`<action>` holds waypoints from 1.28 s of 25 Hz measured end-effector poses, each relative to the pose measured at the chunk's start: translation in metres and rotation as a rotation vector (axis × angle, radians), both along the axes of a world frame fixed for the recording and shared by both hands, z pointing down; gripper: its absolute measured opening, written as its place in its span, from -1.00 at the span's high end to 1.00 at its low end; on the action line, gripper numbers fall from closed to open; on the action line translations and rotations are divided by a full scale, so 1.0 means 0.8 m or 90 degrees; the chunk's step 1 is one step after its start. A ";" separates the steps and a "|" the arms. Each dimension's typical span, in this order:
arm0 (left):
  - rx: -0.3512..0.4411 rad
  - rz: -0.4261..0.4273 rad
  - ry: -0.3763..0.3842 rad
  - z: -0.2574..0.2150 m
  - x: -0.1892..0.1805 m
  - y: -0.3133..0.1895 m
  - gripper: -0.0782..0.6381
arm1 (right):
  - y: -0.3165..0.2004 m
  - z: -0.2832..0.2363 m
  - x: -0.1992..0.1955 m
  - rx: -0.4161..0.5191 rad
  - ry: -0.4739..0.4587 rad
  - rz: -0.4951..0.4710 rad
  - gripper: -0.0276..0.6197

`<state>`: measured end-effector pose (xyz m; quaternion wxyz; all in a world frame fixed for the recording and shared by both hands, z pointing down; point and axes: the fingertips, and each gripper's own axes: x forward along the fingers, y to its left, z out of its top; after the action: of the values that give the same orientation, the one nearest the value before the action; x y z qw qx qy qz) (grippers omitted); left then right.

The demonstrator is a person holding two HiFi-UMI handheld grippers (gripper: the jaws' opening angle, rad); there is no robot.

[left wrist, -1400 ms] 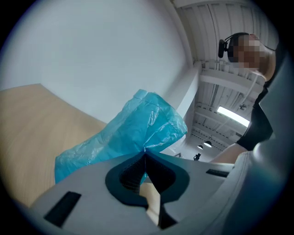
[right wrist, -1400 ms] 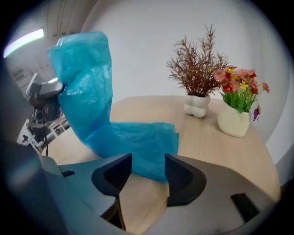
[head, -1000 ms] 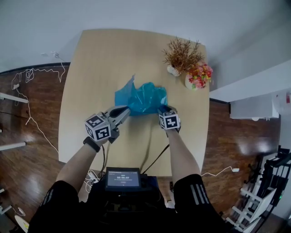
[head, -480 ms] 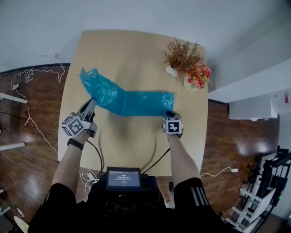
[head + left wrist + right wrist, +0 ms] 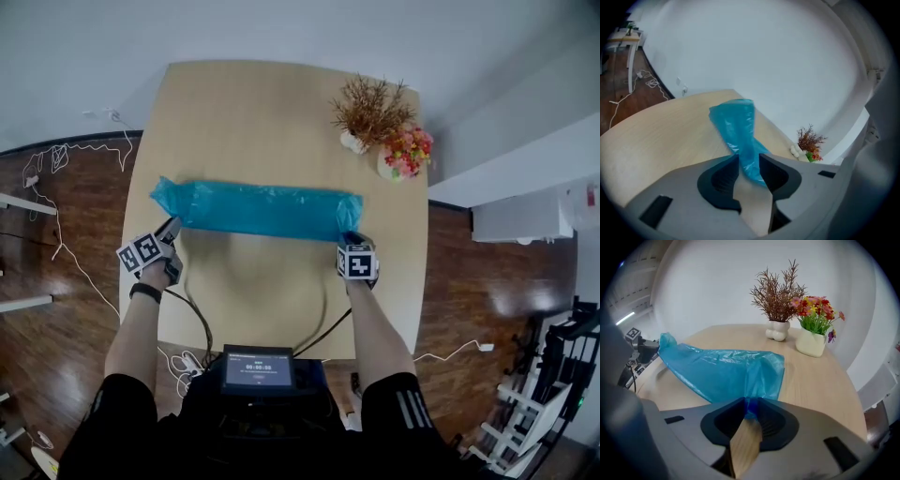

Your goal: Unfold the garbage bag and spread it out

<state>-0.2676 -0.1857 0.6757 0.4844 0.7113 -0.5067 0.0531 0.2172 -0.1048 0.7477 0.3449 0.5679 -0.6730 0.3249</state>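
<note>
The garbage bag [image 5: 258, 208] stretches lengthwise between the tongs. The right gripper [image 5: 352, 240] pinches one end, and the left gripper [image 5: 172, 226], its jaws just opening, loosely straddles the other.

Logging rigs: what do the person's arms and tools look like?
Grey left tool and right tool, black pads, each with a black-and-white marker cube and black cable. Black wristband, black white-striped sleeves. Left jaws just opened, right just closed, bag between both.
</note>
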 end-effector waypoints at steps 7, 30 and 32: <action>-0.105 -0.089 0.018 0.045 -0.052 0.027 0.24 | 0.014 0.014 0.004 -0.014 0.018 0.013 0.63; 0.145 0.494 -0.424 -0.031 0.142 -0.106 0.27 | 0.011 0.013 0.002 -0.028 0.019 -0.030 0.49; 0.113 0.578 -0.462 0.008 0.158 -0.101 0.27 | 0.010 0.009 0.000 -0.026 0.015 -0.031 0.49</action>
<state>-0.1412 -0.2665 0.6824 0.1471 0.8313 -0.2873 0.4526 0.2168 -0.0965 0.7548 0.3722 0.5479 -0.6757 0.3237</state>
